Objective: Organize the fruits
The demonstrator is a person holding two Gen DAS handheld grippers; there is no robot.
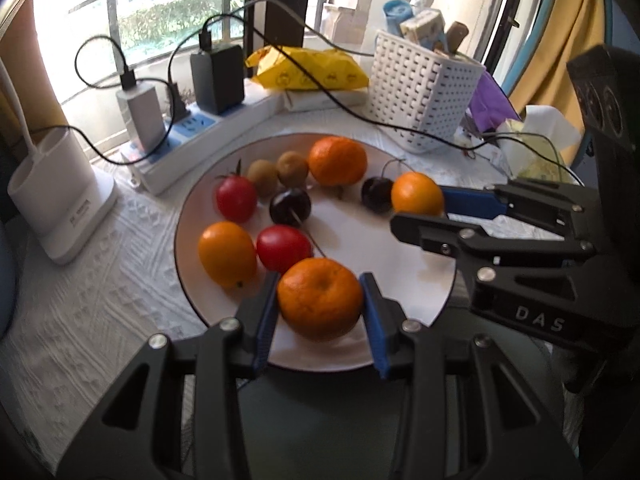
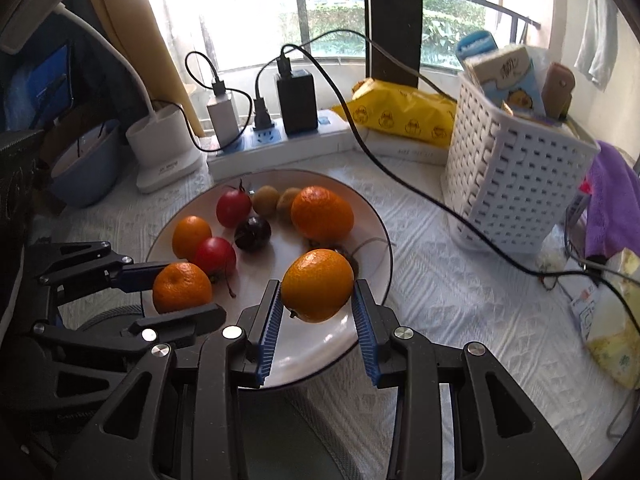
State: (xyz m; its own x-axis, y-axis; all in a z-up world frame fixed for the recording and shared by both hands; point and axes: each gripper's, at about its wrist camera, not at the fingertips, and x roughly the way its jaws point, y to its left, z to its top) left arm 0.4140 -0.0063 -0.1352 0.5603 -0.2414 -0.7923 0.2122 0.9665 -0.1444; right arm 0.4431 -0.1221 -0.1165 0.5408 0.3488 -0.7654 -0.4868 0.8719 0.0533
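White plate [image 1: 192, 216] of mixed fruit, both grippers gripping.
Left gripper [image 1: 320, 300] is clamping a mandarin [image 1: 320, 298] at the plate's near edge; right gripper [image 2: 316, 292] is pinching a smooth orange fruit [image 2: 318, 284] over the plate; tomatoes, cherries, kiwis are lying behind.

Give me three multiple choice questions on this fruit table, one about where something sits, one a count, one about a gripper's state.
1. The white basket stands where? A on the plate; B beside the plate; C on the power strip.
2. How many red tomatoes lie on it? A one; B two; C four.
3. The left gripper is: A open; B shut on a mandarin; C shut on a cherry.
B, it stands clear of the rim. B, two show. B, pads press the mandarin; the right gripper likewise grips an orange.
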